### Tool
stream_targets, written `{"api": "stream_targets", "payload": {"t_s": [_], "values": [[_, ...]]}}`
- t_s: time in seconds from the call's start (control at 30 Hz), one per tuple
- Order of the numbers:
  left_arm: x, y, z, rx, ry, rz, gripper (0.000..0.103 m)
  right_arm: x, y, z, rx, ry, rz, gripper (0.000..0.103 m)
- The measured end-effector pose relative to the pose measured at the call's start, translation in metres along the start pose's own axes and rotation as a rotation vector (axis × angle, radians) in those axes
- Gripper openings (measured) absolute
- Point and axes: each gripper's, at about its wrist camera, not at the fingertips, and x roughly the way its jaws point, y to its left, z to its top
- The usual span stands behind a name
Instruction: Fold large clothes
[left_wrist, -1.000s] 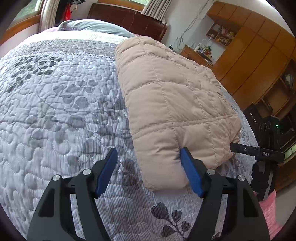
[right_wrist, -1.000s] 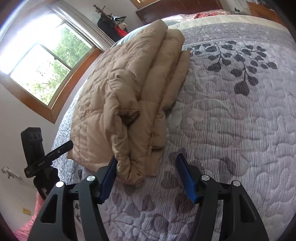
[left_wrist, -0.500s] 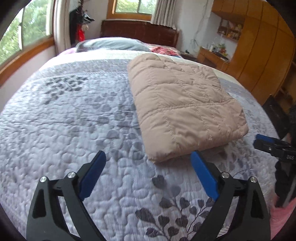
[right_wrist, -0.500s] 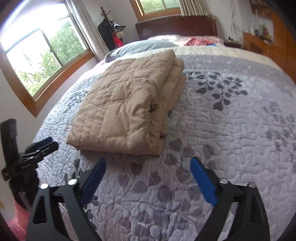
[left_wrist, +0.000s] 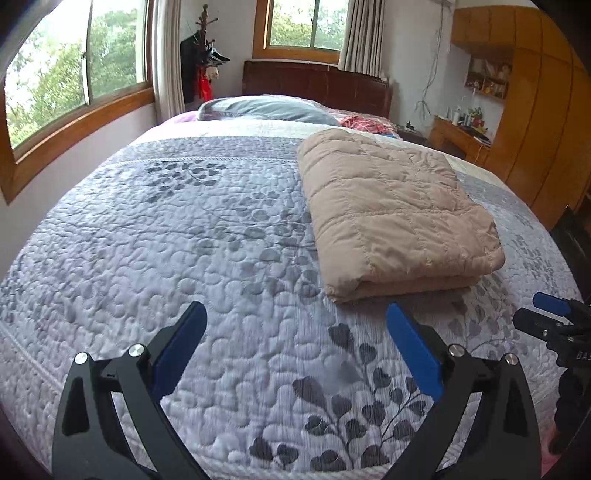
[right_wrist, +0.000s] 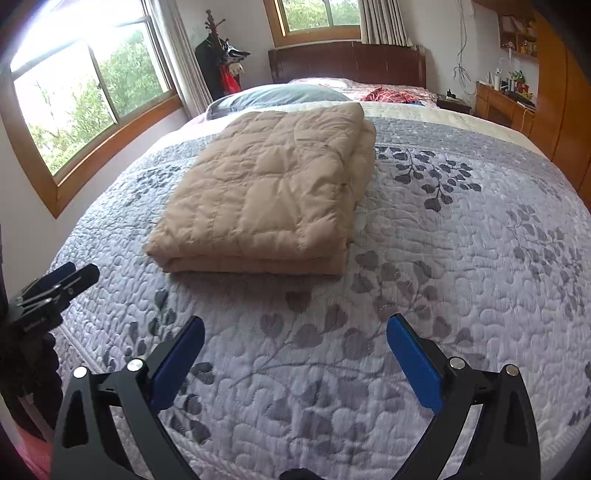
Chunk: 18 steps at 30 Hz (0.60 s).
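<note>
A tan quilted puffer coat (left_wrist: 391, 210) lies folded in a flat rectangle on the grey leaf-patterned bedspread (left_wrist: 184, 240). It also shows in the right wrist view (right_wrist: 269, 195). My left gripper (left_wrist: 295, 343) is open and empty, held above the bedspread short of the coat's near left corner. My right gripper (right_wrist: 295, 354) is open and empty, held back from the coat's near edge. The tip of the right gripper (left_wrist: 550, 314) shows at the right edge of the left view, and the left gripper (right_wrist: 55, 284) shows at the left of the right view.
Pillows (left_wrist: 266, 109) and a wooden headboard (left_wrist: 314, 85) are at the far end of the bed. Windows (left_wrist: 74, 74) line the left wall. A coat stand (left_wrist: 205, 62) stands in the corner. Wooden cabinets (left_wrist: 535, 122) and a cluttered desk (left_wrist: 461, 129) are on the right.
Both grippers have let go of the coat, opened wide and pulled back and up from it. The coat now lies flat and folded on the bed.
</note>
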Motion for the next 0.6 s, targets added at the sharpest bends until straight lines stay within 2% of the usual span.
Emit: {"api": "stream_targets", "payload": {"t_s": [0.3, 0.6], "values": [[-0.024, -0.012, -0.014, 0.035, 0.012, 0.026, 0.098, -0.021, 0.01, -0.01, -0.013, -0.02, -0.006, 0.099], [-0.047, -0.021, -0.02, 0.047, -0.021, 0.035, 0.098, -0.04, 0.013, -0.018, -0.008, -0.04, -0.004, 0.099]]}}
